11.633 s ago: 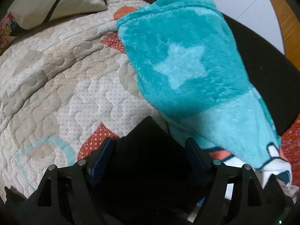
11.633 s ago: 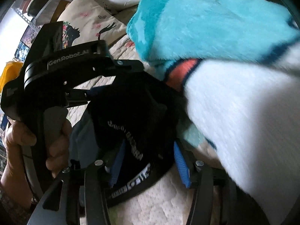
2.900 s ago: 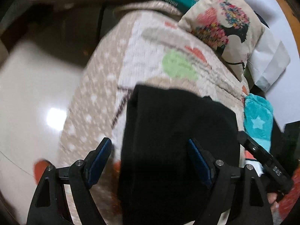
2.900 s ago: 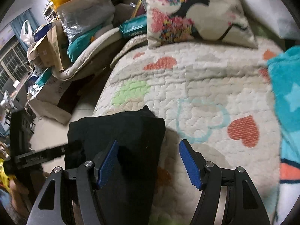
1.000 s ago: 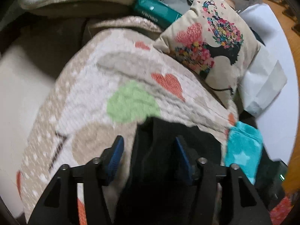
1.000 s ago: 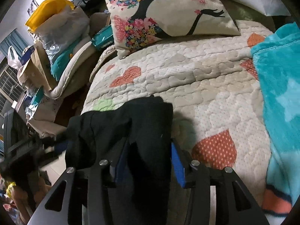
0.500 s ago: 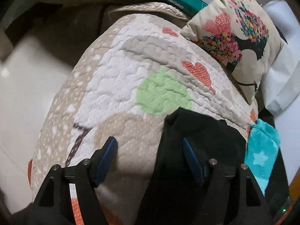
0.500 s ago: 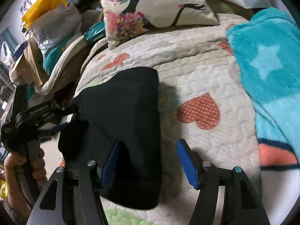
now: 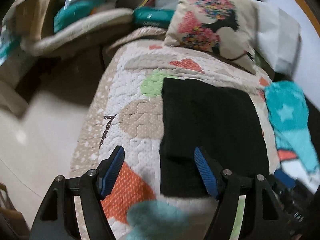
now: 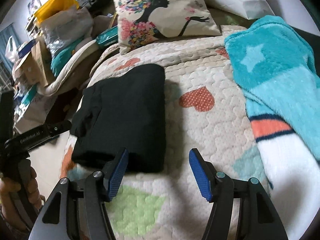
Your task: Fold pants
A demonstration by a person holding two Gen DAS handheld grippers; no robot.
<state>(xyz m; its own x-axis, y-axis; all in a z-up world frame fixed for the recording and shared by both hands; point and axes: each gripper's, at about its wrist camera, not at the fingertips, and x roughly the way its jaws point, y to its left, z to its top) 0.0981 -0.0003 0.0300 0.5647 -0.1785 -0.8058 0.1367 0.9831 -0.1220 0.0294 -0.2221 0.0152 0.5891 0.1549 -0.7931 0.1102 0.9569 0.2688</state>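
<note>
Left wrist view
Pants (image 9: pixel 212 132): we see a black folded rectangle lying flat on the bed (image 9: pixel 128 120), just below the pillow (image 9: pixel 212 24), placed squarely so the fold holds by itself.
Left gripper (image 9: pixel 159 172): our jaws have just been opening and stand wide apart; nothing is pinched. One pad overlaps the pants' near edge in the picture, but we judge it is only in front of the cloth, let go so the stack stays put.
Blanket (image 9: pixel 288 120): teal, right of the pants, apart from them.

Right wrist view
Pants (image 10: pixel 128 112): below the pillow (image 10: pixel 164 14), near the bed's (image 10: pixel 210 140) left edge, neat, with some loose cloth at the left side.
Right gripper (image 10: pixel 159 172): jaws have just been opening, now wide and empty, just off the pants' near corner.
Left gripper (image 10: pixel 40 138): beside the pants' left edge, held in a hand (image 10: pixel 30 190); from here we cannot tell its jaws.
Judgement: the folding looks finished to us.
</note>
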